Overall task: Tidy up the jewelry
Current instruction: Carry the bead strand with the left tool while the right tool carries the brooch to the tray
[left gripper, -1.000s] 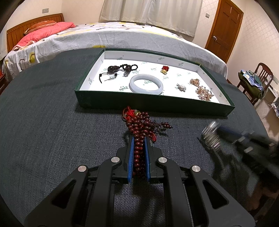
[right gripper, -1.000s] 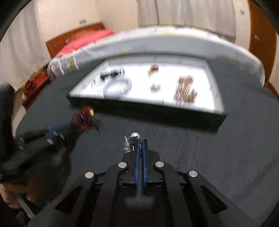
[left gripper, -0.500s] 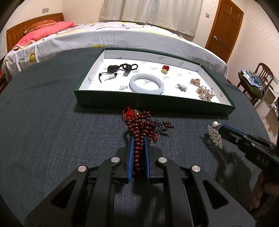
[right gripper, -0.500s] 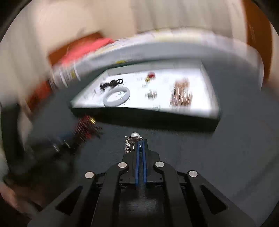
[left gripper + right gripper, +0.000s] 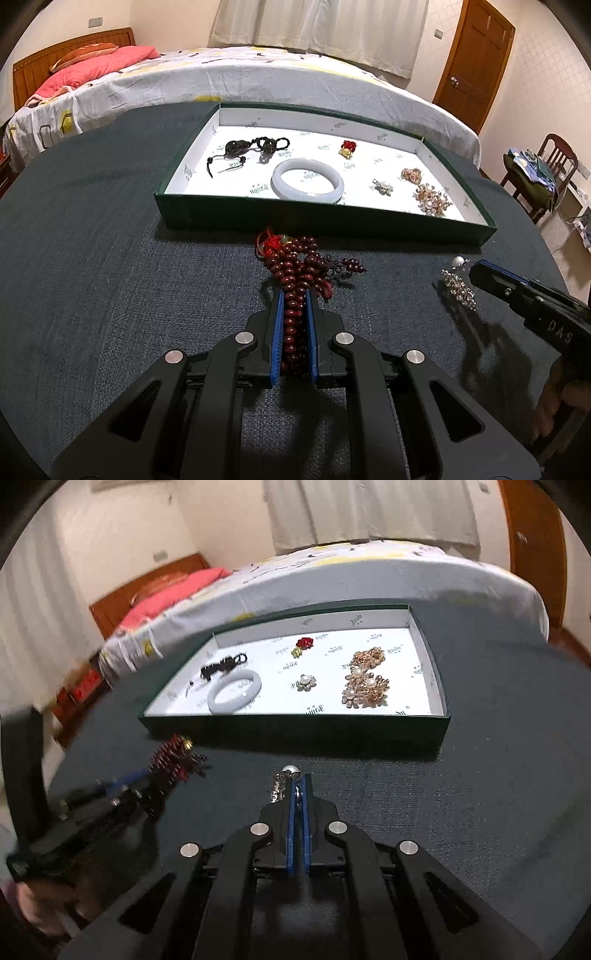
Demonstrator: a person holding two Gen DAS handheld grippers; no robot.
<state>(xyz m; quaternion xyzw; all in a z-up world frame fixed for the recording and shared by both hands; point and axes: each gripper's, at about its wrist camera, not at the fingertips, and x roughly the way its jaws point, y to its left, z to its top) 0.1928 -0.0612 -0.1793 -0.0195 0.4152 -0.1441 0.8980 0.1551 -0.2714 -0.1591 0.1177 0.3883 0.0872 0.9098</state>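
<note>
Left gripper clamped on red bead strand, bunched ahead on dark cloth. Right gripper pinches pearl brooch. Green tray wall just beyond; bare cloth either side. Both pitched downward.

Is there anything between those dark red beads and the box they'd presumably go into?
Only the box's own near wall. The red bead string, clamped in the left gripper, sits just in front of that green wall, so it must go over it. Inside, the white bangle lies right behind the wall; the floor beside it is bare.
</note>
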